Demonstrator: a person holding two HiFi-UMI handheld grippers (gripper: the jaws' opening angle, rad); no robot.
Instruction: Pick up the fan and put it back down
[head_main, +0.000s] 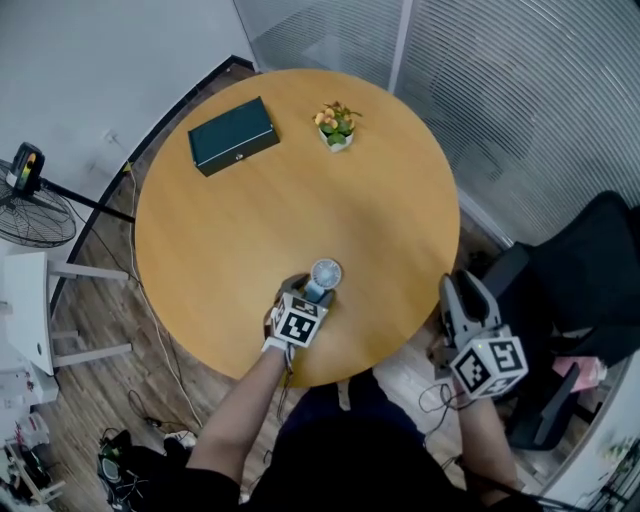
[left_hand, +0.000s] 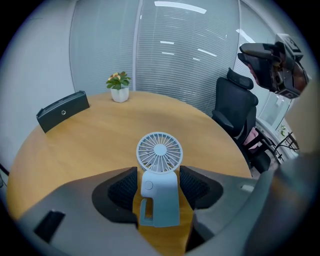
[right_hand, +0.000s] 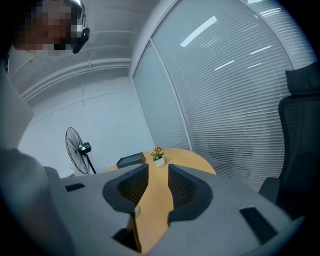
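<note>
Fan (left_hand: 159, 152): the left tool (left_hand: 158, 181) straddles its pale blue body, jaws partway open. The pads (left_hand: 122, 190) sit just beside either flank, and a sliver of wood shows on each side, so we read this as no clamp yet. The fan stands upright on the tabletop (head_main: 250, 220) near our edge, grille facing away from us and handle loop toward the tool.

How we'd do this step:
- Keep the body centred between the jaws so both pads land together. If one touches first, it will likely skid or tip a light fan.
- Close on the flat body below the round grille, not on the grille. It looks thin and would flex.
- Squeeze only enough to hold it. The plastic shell probably slips if we go loose and creaks if we go hard.
- Lift straight up with the stand level, then bring it down the same way. Let the base seat flat before we open.

The right tool (right_hand: 159, 185) hangs off the tabletop edge on our right, jaws apart with nothing between them. We leave it there, out of the way.

The dark box (head_main: 233, 135) and small potted plant (head_main: 337, 125) sit well apart at the far side, so they are no clearance issue.
</note>
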